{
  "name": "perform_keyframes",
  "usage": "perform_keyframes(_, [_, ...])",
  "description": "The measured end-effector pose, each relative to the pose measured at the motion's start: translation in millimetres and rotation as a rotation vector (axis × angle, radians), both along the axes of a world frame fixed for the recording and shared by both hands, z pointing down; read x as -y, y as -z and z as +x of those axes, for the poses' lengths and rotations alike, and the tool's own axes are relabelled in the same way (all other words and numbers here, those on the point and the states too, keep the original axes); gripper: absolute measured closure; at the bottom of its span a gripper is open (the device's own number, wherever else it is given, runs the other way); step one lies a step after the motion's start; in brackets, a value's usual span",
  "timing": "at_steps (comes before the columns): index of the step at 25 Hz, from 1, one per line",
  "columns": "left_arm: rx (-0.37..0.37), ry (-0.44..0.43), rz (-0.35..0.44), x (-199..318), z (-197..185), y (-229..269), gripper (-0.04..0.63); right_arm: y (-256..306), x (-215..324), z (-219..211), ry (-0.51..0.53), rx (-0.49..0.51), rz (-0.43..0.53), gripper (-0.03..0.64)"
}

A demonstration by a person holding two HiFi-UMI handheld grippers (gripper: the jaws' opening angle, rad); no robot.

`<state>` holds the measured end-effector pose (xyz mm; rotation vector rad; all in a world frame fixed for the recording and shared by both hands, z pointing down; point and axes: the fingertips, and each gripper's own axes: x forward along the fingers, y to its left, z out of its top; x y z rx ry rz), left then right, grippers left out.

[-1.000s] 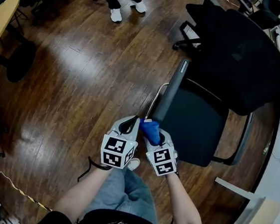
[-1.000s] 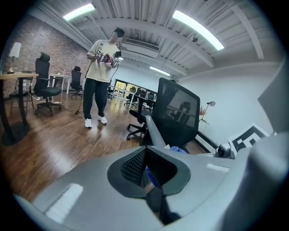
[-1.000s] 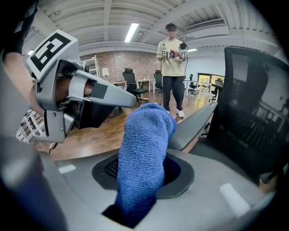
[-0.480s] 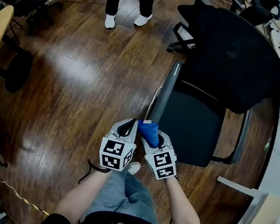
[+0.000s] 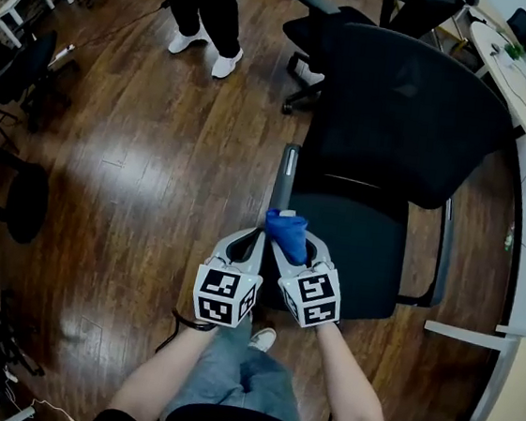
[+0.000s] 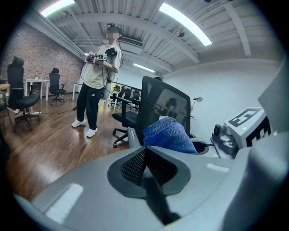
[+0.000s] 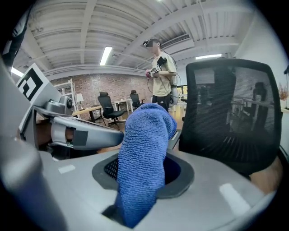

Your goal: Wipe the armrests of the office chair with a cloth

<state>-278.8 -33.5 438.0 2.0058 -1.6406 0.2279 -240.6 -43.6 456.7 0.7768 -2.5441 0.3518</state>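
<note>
Head view is showing the right gripper [image 5: 298,247] pinching the blue cloth [image 5: 285,233] so that a bunched wad is sticking out past its jaws. It is hovering at the near end of the office chair's [image 5: 401,117] grey armrest [image 5: 283,186], apparently so that the soft wad, not the plastic, is what meets the pad; whether it is touching yet cannot be told. Right gripper view is showing those jaws clamping the cloth, while the left gripper [image 5: 252,243] is riding just beside with its jaws pressed together on nothing, probably staying out of the way, and the far armrest [image 5: 444,254] is waiting its turn.
</note>
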Motion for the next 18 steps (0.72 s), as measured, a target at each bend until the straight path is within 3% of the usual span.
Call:
perform_keyframes(11, [0.04, -0.129, -0.033, 83, 2, -1, 0.591, -33, 127, 21, -0.251, 0.046, -0.07, 0.479])
perform_keyframes(18, [0.077, -0.187, -0.081, 116, -2, -25, 0.591, -66, 166, 20, -0.277, 0.027, -0.107, 0.479])
